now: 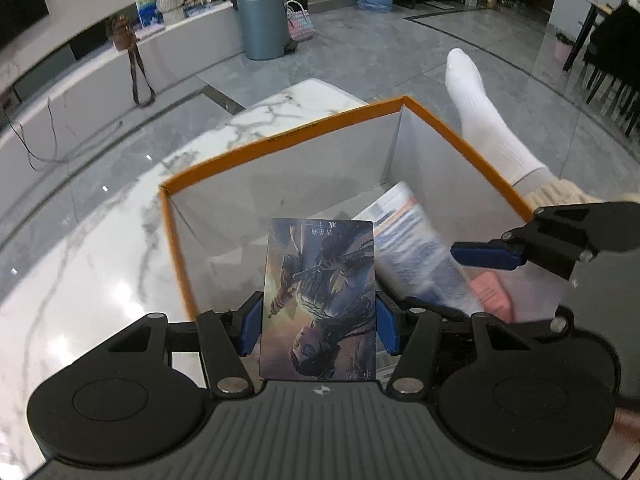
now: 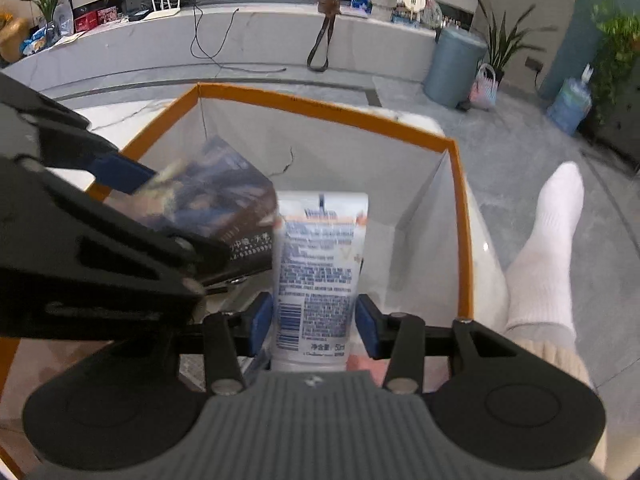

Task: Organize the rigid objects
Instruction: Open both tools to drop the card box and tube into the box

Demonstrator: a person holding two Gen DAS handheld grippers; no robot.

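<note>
- Counter: white marble top with grey veining, glossy, rounded far corner.
- Box: open-topped, orange rim, white inner walls; stands directly on the counter, one corner pointing away in the left wrist view.
- Floor: grey tiles, surrounding the counter.

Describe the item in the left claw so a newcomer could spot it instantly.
Start at the orange-rimmed box with white inner walls on the marble table. Over its opening, the left claw grips a flat rectangular picture card showing a dark-haired figure. Its neighbour, the white tube with blue print in the right claw, is rounded, not flat.
</note>
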